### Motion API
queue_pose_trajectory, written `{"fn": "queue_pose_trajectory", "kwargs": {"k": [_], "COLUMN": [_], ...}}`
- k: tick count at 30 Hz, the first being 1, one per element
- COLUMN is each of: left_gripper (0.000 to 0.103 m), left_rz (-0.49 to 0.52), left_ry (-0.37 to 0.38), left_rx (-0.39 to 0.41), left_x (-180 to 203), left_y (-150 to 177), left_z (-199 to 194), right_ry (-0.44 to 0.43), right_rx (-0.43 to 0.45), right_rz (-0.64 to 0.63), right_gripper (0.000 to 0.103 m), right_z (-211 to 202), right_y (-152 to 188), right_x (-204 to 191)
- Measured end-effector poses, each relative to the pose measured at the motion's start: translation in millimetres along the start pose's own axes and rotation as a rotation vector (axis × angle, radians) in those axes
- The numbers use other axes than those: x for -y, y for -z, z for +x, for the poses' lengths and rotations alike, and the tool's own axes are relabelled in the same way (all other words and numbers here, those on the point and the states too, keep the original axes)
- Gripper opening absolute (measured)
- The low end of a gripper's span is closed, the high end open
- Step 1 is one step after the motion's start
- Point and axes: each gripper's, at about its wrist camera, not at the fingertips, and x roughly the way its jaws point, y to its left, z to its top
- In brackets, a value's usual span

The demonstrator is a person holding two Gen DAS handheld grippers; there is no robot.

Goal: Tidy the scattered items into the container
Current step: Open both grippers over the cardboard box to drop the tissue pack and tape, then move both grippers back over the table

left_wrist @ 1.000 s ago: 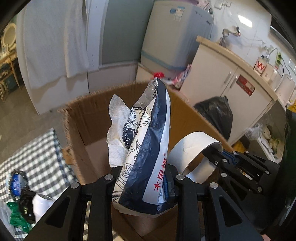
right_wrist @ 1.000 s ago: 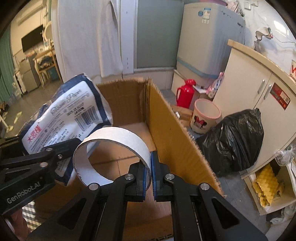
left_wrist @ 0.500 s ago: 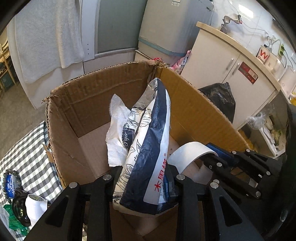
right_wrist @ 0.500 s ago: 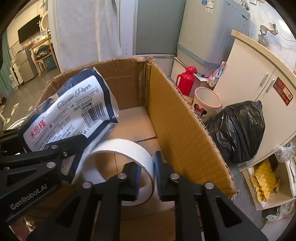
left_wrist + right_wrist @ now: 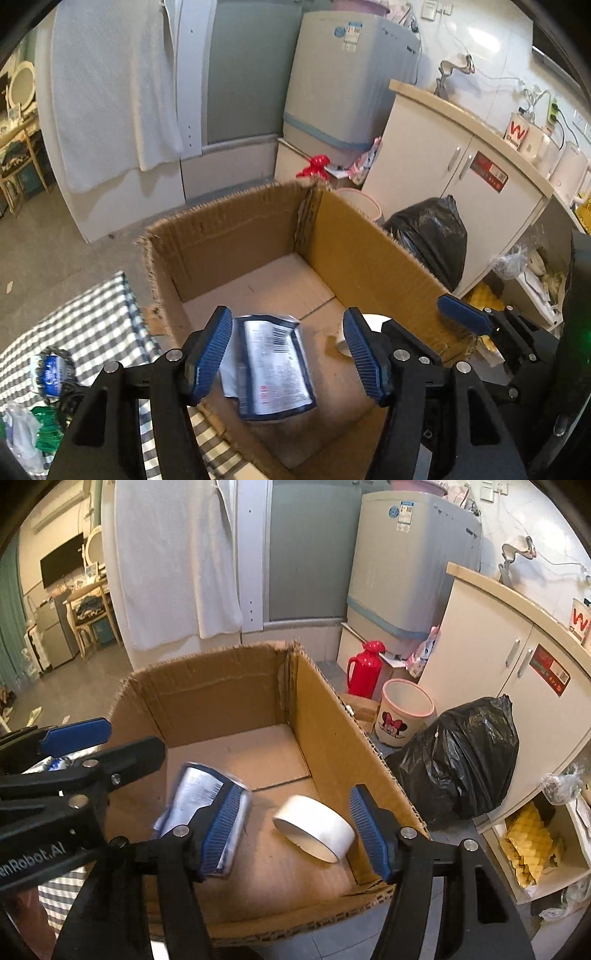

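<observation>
The tissue pack (image 5: 271, 365) lies on the floor of the box (image 5: 229, 236), label up, near the front wall; it is motion-blurred in both views. From the right wrist the pack (image 5: 201, 805) shows only in part, behind the right gripper's left finger. The tape roll (image 5: 314, 827) lies on its side on the box floor, close to the right wall (image 5: 332, 720). The right wrist view shows the roll whole, with its open core facing the camera; the left wrist view shows only a white sliver of it (image 5: 371, 319) behind the left gripper's right finger.

The left gripper (image 5: 288, 354) hovers over the box with its jaws spread wide and nothing between the blue pads. The right gripper (image 5: 295, 827) is likewise spread wide and empty, above the roll. Each view catches the other tool at its edge: the right gripper at the right of the left view, the left gripper at the left of the right view.

Only the left view shows the checked cloth (image 5: 92, 317) beside the box, with a blue-and-black round item (image 5: 51, 373) and a green bundle (image 5: 48, 428) in clear plastic still on it. Only the right view shows the red flask (image 5: 365, 668) whole and the pink-rimmed bin (image 5: 404, 712). Both show the black bag (image 5: 461, 760) by the white cabinet (image 5: 517, 657) and the washing machine (image 5: 406, 565).
</observation>
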Motion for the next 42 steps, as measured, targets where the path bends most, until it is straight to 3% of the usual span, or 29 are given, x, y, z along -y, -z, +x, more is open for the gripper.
{"fn": "queue_pose_trajectory", "kwargs": {"k": [6, 12, 15, 17, 21, 24, 31, 42], "left_gripper": [0.066, 0.076, 0.084, 0.092, 0.102, 0.103, 0.103, 0.103], "left_rz": [-0.010, -0.027, -0.038, -0.048, -0.060, -0.070, -0.100, -0.166], "left_ry": [-0.013, -0.038, -0.045, -0.047, -0.072, -0.089, -0.154, -0.303], "left_rx": [0.046, 0.115, 0.151, 0.180, 0.227, 0.255, 0.294, 0.395], "left_x": [-5, -11, -16, -22, -32, -41, -70, -128], "left_y": [0, 2, 4, 6, 13, 19, 39, 78], "left_z": [-32, -70, -90, -105, -131, -149, -183, -234], "right_ry": [-0.005, -0.007, -0.021, -0.027, -0.029, -0.037, -0.099, -0.197], "right_rx": [0.044, 0.109, 0.141, 0.168, 0.233, 0.268, 0.297, 0.294], "right_rz": [0.003, 0.011, 0.018, 0.025, 0.038, 0.049, 0.074, 0.007], "right_gripper": [0.063, 0.069, 0.076, 0.086, 0.093, 0.103, 0.103, 0.103], "right_z": [-25, -56, -73, -84, -104, -114, -128, -135], "right_y": [-2, -2, -2, -2, -2, -3, 0, 5], "right_x": [-5, -11, -15, -18, -25, -31, -48, -106]}}
